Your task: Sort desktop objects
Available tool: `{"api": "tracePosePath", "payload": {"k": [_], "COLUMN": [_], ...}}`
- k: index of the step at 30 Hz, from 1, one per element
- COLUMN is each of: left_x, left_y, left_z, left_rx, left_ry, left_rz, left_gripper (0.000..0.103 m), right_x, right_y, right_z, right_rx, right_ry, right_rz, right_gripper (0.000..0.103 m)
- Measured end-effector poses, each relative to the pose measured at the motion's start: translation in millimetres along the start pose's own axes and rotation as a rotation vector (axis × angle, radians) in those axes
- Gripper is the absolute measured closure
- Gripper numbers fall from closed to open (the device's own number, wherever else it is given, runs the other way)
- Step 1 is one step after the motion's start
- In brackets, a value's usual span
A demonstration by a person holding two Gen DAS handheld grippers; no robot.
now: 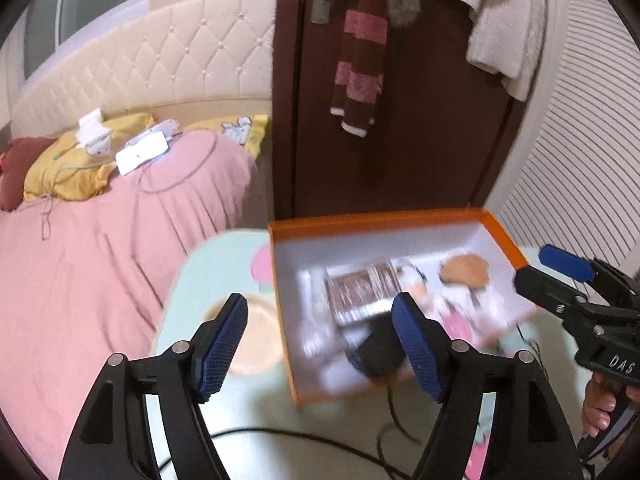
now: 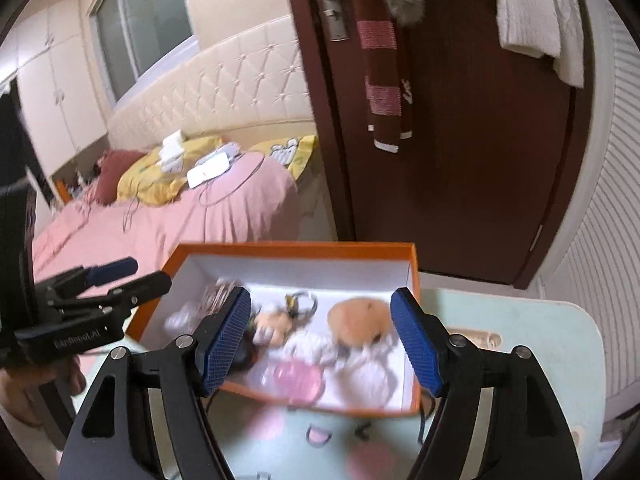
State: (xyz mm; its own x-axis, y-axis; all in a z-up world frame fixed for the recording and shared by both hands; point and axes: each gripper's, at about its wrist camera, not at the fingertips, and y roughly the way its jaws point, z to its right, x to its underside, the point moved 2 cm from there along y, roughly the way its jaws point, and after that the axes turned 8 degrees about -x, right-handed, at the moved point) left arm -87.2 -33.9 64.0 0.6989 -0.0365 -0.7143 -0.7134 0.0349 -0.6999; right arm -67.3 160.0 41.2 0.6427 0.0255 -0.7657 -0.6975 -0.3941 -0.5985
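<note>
- Left gripper (image 1: 320, 344): black plastic frame, two angular arms with triangular cut-outs, silver round screw heads at the joints.
- Fingers (image 1: 222, 344): blue pads, fine ribbed texture.
- Right gripper (image 2: 322, 340): same build; white lettering "DAS" on its black body, seen from the left wrist view.

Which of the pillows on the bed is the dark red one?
The dark red pillow lies farthest along the pink bed, away from the door. The two yellow pillows sit between it and the door.
</note>
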Motion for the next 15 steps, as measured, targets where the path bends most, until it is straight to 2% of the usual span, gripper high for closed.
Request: {"api": "tracePosePath", "payload": {"k": [4, 7, 15], "left_x": [25, 41, 74], "left_y": [-5, -3, -3], "left_z": [17, 26, 38], "left_rx": [0.027, -0.005, -0.023], "left_ry": [0.03, 0.051, 0.045], "left_rz": [-0.037, -0.055, -0.085], "left_gripper": [0.025, 0.023, 0.023], "right_x": [22, 40, 88], "right_y": [-11, -12, -7], "right_z": [-22, -28, -20], "right_rx": [0.012, 0.037, 0.096], "right_ry": [-0.04, -0.033, 0.038], "right_rz": [-0.012, -0.033, -0.125], "right_gripper": [0.03, 0.03, 0.03]}}
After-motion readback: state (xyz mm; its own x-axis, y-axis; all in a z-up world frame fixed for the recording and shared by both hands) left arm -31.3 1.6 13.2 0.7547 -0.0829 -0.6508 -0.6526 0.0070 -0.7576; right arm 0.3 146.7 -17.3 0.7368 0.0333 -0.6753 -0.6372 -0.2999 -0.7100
